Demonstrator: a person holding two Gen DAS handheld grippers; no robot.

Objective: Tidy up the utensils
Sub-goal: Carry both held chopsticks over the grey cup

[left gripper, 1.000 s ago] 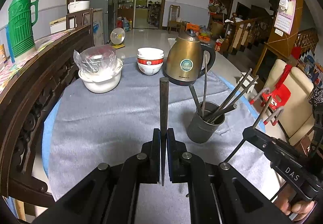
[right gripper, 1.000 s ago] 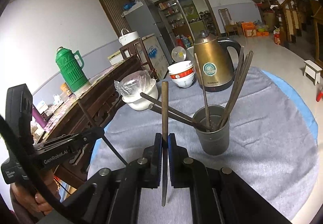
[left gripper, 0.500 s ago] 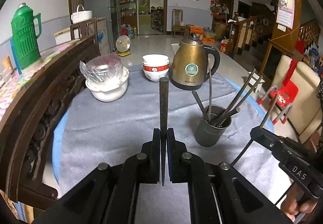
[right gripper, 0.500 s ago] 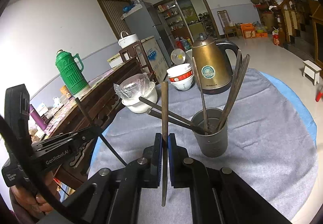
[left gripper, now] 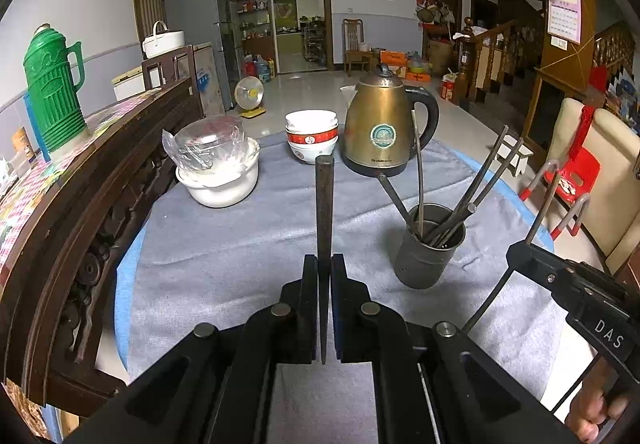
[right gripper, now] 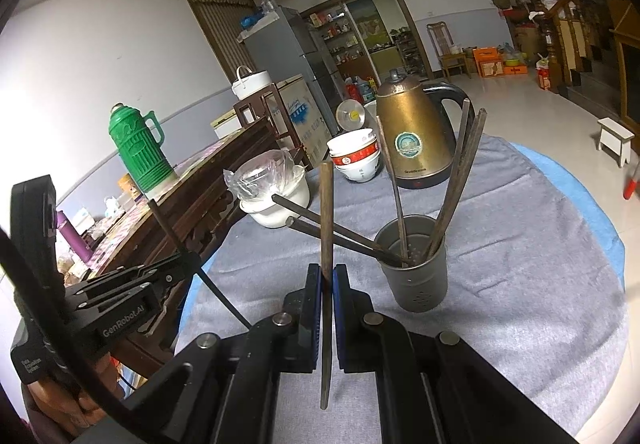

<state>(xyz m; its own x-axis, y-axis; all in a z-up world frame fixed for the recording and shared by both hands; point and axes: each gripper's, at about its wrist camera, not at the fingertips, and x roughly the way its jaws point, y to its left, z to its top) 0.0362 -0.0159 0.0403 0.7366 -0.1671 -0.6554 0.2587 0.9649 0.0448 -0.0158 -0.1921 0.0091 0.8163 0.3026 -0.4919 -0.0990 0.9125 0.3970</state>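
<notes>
The left gripper (left gripper: 324, 264) has its jaws pressed together on a dark wooden chopstick (left gripper: 323, 211), which stands up between them with its blunt end pointing away over the tabletop. The right gripper (right gripper: 328, 276) likewise has its jaws clamped on a second dark brown chopstick (right gripper: 326, 228), held nearly upright with a slight tilt.

Both grippers hang above a round tabletop covered with a grey cloth (left gripper: 240, 244). A grey metal cylindrical utensil cup (left gripper: 430, 252) stands on the cloth, to the right of the left gripper and just ahead-right of the right gripper. Several dark chopsticks (left gripper: 476, 183) lean out of the cup at different angles, fanned apart.

Further back on the cloth sit a bronze electric kettle with a black handle (left gripper: 380, 131), a stack of white bowls with red bands (left gripper: 312, 135) to its left, and a white pot covered in clear plastic film (left gripper: 218, 163). A green plastic thermos jug (left gripper: 52, 91) stands on a dark carved wooden sideboard (left gripper: 80, 203) beside the tabletop.
</notes>
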